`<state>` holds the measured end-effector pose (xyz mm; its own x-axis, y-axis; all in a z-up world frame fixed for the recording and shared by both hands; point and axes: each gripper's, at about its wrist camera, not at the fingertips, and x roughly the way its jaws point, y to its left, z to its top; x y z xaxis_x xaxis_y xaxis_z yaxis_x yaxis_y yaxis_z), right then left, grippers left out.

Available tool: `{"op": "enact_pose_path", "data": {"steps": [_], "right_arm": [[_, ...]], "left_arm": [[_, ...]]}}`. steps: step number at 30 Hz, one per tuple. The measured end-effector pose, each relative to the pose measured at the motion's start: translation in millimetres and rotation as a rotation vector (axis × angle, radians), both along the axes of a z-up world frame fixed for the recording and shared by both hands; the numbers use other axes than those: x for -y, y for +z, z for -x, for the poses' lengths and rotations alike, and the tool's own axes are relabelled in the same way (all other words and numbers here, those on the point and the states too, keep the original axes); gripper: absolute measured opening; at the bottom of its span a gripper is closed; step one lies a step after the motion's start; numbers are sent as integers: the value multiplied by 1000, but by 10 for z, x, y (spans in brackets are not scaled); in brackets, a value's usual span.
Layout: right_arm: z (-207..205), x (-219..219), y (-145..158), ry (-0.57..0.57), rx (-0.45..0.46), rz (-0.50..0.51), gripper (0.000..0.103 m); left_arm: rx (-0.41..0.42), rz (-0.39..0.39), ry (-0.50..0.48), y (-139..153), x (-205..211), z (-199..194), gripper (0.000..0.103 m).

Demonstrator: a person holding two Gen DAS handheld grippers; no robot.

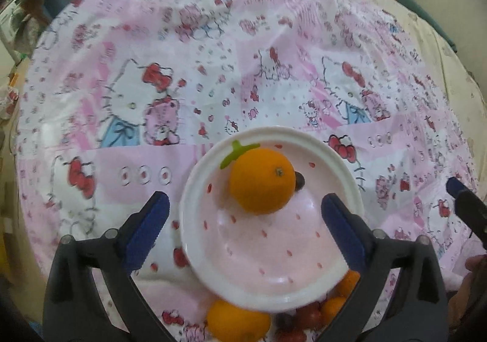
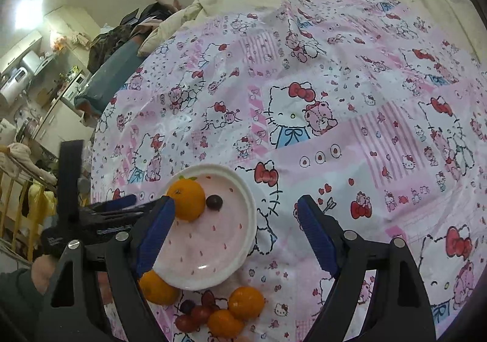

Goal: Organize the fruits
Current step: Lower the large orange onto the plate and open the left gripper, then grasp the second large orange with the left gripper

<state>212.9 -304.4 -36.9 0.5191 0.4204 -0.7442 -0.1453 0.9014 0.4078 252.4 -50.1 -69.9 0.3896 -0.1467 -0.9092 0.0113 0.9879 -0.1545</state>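
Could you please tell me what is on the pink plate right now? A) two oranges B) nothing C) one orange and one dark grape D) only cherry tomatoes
C: the plate holds one orange with a dark grape beside it; the other fruits lie off it on the cloth.

Both tools are built alike. The left gripper point(image 1: 245, 209) is seen as a matte black frame of two angled arms, each ending in a blue ribbed pad. Round silver screws are set at the arm joints. The right gripper point(image 2: 236, 227) shows the same black arms, blue pads and silver screws. At nine o'clock in the right wrist view, a bare hand point(image 2: 41, 275) is glimpsed (dark green sleeve below it).
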Motion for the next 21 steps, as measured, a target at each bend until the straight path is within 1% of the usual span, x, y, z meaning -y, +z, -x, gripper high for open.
{"op": "enact_pose_path", "data": {"steps": [2,5,8,10,15,17,21], "right_arm": [[72,9,24,-1,6,0,85],[216,8,2,5,-11,-24,85],[398,-47,-15,32,-23,-21,85],[526,-87,-21,47,-24,-4,85],[767,-130,-52,55,-40,-14,85],[836,-149,-70,53,-42,-4,85],[898,-156,-136,47,-62,-2,85]], "left_arm": [[17,5,6,121,-59,136,99],[22,-8,28,217,-127,312,99],[14,19,56,277,-264,527,99],[6,25,78,294,-350,669,99],[-3,65,143,315,-544,963,99],[4,55,166,319,-599,1070,99],[4,56,172,276,-646,1158,99]]}}
